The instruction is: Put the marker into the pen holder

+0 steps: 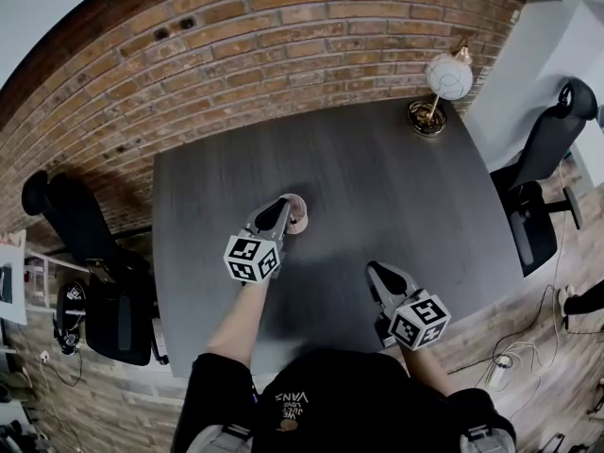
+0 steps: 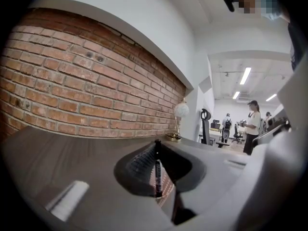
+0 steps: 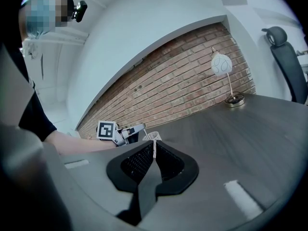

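Note:
My left gripper (image 1: 280,208) is shut on a black marker (image 2: 157,173), which stands upright between the jaws. Right below the marker is the pale patterned pen holder (image 2: 166,186). In the head view the holder (image 1: 298,217) stands mid-table against the left gripper's tips, and the marker itself is hidden there. From the right gripper view, the left gripper (image 3: 126,132) sits just left of the holder (image 3: 152,136). My right gripper (image 1: 376,272) hangs over the table's near edge. Its jaws (image 3: 154,147) are shut with nothing between them.
The dark grey table (image 1: 377,173) backs onto a brick wall (image 1: 236,55). A globe lamp (image 1: 442,85) stands at its far right corner. Black office chairs stand at the right (image 1: 543,163) and left (image 1: 90,253). People stand in the room behind (image 2: 251,126).

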